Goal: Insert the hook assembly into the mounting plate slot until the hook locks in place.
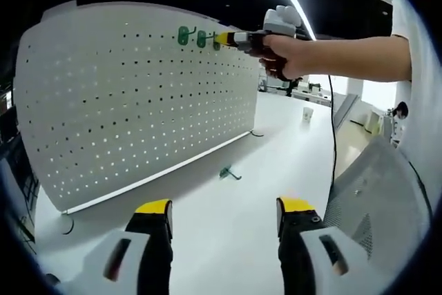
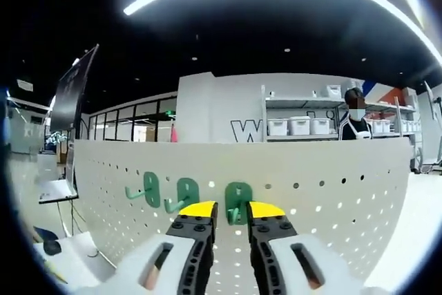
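- White perforated metal makes up the pegboard point(image 1: 138, 101), which stands upright on a white table point(image 1: 276, 150) and runs across the left gripper view.
- Near the board's top edge sit two green hooks point(image 1: 183, 34) side by side; a third green hook point(image 1: 216, 41) is just beside them, at the tips of the right gripper point(image 1: 226, 38).
- In that view a person's bare forearm point(image 1: 359, 56) reaches in from the right, roughly level, with the hand point(image 1: 283, 56) wrapped around the tool's handle and the yellow-tipped jaws pointed at the board.
- From the right gripper view, the right gripper point(image 2: 231, 210) faces the board head-on, its jaws drawn close with a narrow gap and the third hook point(image 2: 238, 203) between the tips; whether they actually pinch it cannot be told.
- The other two hooks point(image 2: 169, 193) hang on the board just to one side, their prongs sticking out.
- The left gripper point(image 1: 224, 205) is held low over the table, well apart from the board, its jaws spread wide with nothing between them.
- One more green hook point(image 1: 229, 173) lies loose on the table near the foot of the board.
- A person in dark clothing point(image 2: 356, 122) stands beyond the board by white shelves point(image 2: 304, 119) carrying bins.
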Motion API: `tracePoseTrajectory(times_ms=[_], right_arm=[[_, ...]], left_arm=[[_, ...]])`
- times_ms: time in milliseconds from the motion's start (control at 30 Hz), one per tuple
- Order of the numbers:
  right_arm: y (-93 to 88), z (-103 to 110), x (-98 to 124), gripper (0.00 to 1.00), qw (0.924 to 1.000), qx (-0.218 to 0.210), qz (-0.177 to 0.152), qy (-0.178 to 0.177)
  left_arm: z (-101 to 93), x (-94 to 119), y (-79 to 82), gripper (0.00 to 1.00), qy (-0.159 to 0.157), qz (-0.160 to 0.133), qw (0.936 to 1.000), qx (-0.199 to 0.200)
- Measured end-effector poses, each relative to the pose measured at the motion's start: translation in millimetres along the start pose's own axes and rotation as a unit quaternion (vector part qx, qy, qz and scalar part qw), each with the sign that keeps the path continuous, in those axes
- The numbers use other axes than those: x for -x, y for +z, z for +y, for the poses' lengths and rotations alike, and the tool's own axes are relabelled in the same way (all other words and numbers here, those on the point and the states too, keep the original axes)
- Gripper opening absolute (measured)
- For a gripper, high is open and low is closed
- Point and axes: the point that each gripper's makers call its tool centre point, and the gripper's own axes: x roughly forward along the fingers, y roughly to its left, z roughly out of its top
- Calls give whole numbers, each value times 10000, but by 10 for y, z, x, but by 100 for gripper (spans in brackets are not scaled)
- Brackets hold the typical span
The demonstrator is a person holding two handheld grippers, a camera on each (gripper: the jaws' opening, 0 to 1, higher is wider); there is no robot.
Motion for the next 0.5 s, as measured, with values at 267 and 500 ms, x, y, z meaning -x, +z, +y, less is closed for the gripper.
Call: tracePoseTrajectory(times_ms=[267, 500], right_arm=[[54, 138, 82, 22, 9969, 107, -207, 756], [95, 229, 161, 32, 9916, 133, -335, 1245]], left_arm=[[-3, -4, 31, 63, -14, -2, 10000, -23], [15, 4, 30, 63, 1, -10, 10000, -38]])
